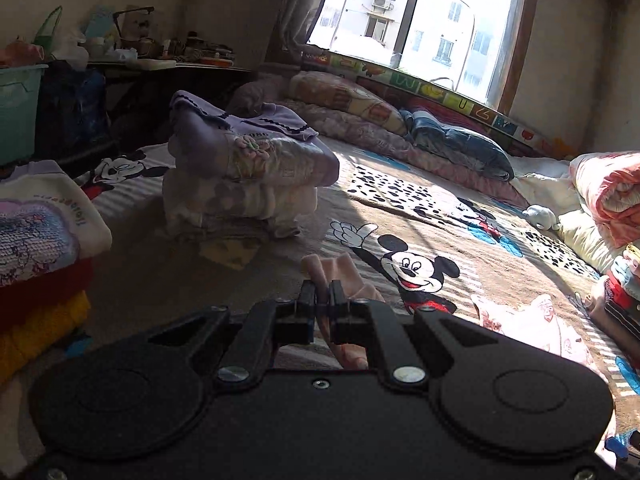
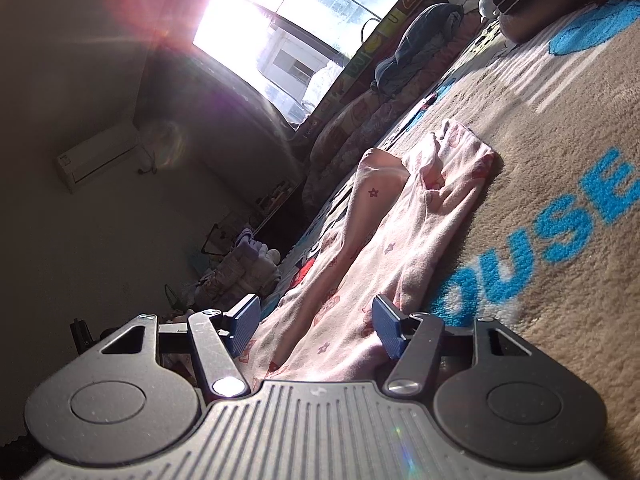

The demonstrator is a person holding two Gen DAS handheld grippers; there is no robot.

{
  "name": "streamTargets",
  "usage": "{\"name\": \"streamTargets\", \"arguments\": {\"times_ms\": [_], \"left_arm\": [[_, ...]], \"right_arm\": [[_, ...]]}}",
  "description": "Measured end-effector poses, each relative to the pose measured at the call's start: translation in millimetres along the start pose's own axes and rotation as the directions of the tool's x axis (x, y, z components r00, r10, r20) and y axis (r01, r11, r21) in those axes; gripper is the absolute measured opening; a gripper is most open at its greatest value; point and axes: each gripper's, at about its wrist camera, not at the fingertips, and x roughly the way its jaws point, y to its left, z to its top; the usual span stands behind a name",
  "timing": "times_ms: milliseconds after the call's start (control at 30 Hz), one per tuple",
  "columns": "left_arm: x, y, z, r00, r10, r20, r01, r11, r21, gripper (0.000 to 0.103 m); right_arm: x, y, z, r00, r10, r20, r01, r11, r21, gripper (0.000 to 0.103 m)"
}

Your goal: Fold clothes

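Note:
A pale pink garment [image 2: 384, 236] with small flower prints lies stretched along the cartoon-print blanket [image 2: 560, 152] in the right wrist view. My right gripper [image 2: 316, 320] is open, its blue pads [image 2: 386, 324] standing either side of the garment's near end, low over the cloth. In the left wrist view my left gripper [image 1: 322, 292] is shut on a fold of the pink garment [image 1: 340, 276], which sticks up past the fingertips. Another part of the pink garment [image 1: 532, 324] lies on the blanket to the right.
A stack of folded clothes [image 1: 244, 176] stands on the blanket [image 1: 400, 216] ahead of the left gripper. Another folded pile [image 1: 40, 248] sits at the left edge. Quilts and pillows [image 1: 400, 124] line the window side. Bedding and clothes [image 1: 612, 208] lie at the right.

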Motion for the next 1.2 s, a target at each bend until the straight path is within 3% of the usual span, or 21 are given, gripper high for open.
{"name": "streamTargets", "arguments": {"times_ms": [367, 433, 533, 667, 833, 900, 1000, 1033, 1100, 1133, 1167, 1200], "left_arm": [[36, 52, -50, 0.993, 0.026, -0.117, -0.043, 0.988, -0.148, 0.005], [43, 59, -57, 0.986, 0.017, -0.167, -0.048, 0.982, -0.184, 0.005], [42, 75, -61, 0.985, -0.016, -0.172, -0.034, 0.959, -0.281, 0.015], [41, 91, -62, 0.985, -0.076, -0.154, 0.005, 0.910, -0.414, 0.018], [41, 71, -42, 0.989, 0.033, -0.145, -0.069, 0.967, -0.246, 0.021], [44, 62, -31, 0.990, 0.010, -0.143, -0.035, 0.984, -0.173, 0.023], [59, 47, -19, 0.981, -0.022, -0.191, 0.012, 0.998, -0.056, 0.040], [66, 42, -16, 0.976, -0.029, -0.218, 0.027, 1.000, -0.016, 0.051], [82, 34, -15, 0.962, -0.017, -0.272, 0.034, 0.998, 0.058, 0.053], [92, 32, -18, 0.954, 0.006, -0.300, 0.022, 0.996, 0.092, 0.042], [96, 30, -21, 0.951, 0.008, -0.308, 0.030, 0.993, 0.117, 0.003], [95, 27, -23, 0.961, 0.006, -0.277, 0.035, 0.989, 0.142, 0.003]], "right_arm": [[-2, -4, 0, 1.000, 0.018, 0.006, -0.018, 1.000, 0.022, 0.059], [-2, -5, 0, 1.000, 0.022, 0.007, -0.022, 0.999, 0.027, 0.058], [-3, -6, 1, 1.000, 0.024, 0.009, -0.025, 0.999, 0.031, 0.058], [-4, -6, 2, 1.000, 0.025, 0.009, -0.025, 0.999, 0.032, 0.057], [-4, -7, 2, 1.000, 0.025, 0.009, -0.025, 0.999, 0.032, 0.057], [-4, -7, 2, 1.000, 0.025, 0.009, -0.025, 0.999, 0.032, 0.057], [-4, -7, 2, 1.000, 0.027, 0.009, -0.027, 0.999, 0.034, 0.057], [-4, -7, 3, 1.000, 0.028, 0.009, -0.028, 0.999, 0.034, 0.057], [-4, -7, 3, 1.000, 0.028, 0.009, -0.028, 0.999, 0.034, 0.057], [-4, -7, 2, 1.000, 0.028, 0.010, -0.028, 0.999, 0.035, 0.057], [-4, -7, 3, 1.000, 0.028, 0.010, -0.028, 0.999, 0.036, 0.057], [-3, -7, 3, 1.000, 0.028, 0.011, -0.029, 0.999, 0.036, 0.057]]}}
